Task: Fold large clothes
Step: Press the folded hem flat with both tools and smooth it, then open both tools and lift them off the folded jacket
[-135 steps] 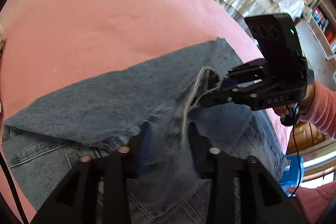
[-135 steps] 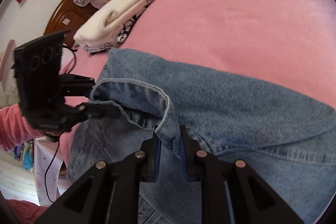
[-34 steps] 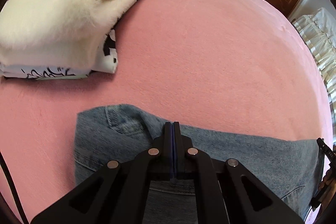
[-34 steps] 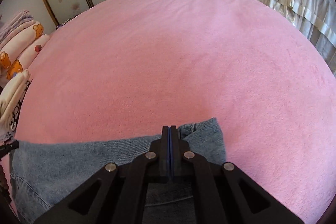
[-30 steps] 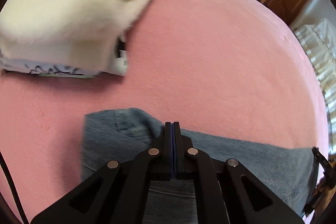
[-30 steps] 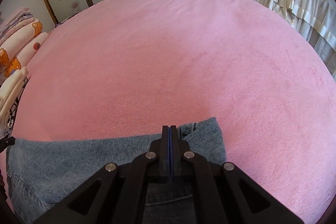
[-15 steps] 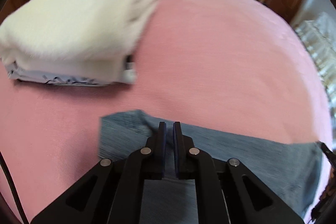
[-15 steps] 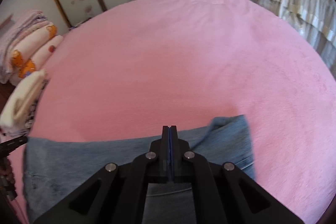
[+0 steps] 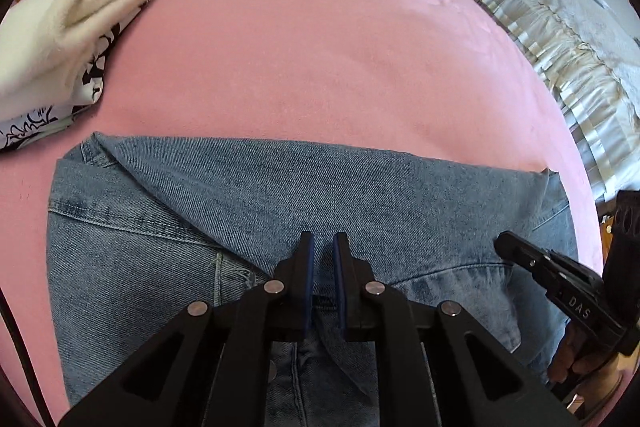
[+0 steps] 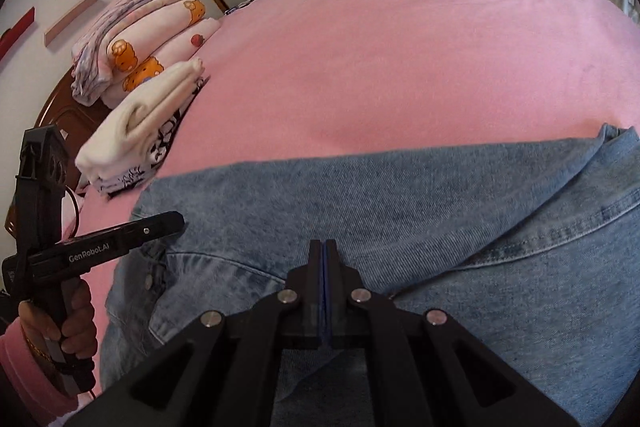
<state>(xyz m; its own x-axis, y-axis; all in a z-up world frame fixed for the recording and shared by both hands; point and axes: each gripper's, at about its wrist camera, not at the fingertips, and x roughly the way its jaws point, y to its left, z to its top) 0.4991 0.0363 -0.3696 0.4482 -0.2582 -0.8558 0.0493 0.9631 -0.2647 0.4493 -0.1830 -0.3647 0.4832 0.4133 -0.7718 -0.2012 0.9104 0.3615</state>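
A folded blue denim garment (image 9: 304,195) lies flat on a pink plush bed cover (image 9: 320,39), at the near edge of the bed. Its far edge is a straight fold line running left to right. Seams, a row of topstitching and metal snap buttons (image 10: 149,281) are visible on the near layers.

Left gripper (image 9: 321,251): black two-finger unit with blue pads. The jaws stand a narrow gap apart and are opening. No cloth is between the pads; the fingertips hang above the middle of the denim. In the right wrist view the same unit (image 10: 176,219) enters from the left, with the tips over the left part of the garment. A hand (image 10: 76,323) in a pink sleeve (image 10: 20,367) grips its handle.

Right gripper (image 10: 323,247): black two-finger unit with blue pads. The jaws are fully closed, pad against pad, with nothing clamped. The tips are above the denim, near its middle. In the left wrist view this unit (image 9: 502,241) enters from the right, over the right part of the garment.

A stack of folded cream and white printed textiles (image 9: 68,27) rests on the cover at the far left, just beyond the left corner of the denim and apart from it. Behind that stack, a pile of folded pink blankets with orange bear print (image 10: 148,39) lies against the dark wooden headboard (image 10: 64,115). A second bed with a cream ruffled cover (image 9: 572,59) stands at the far right.
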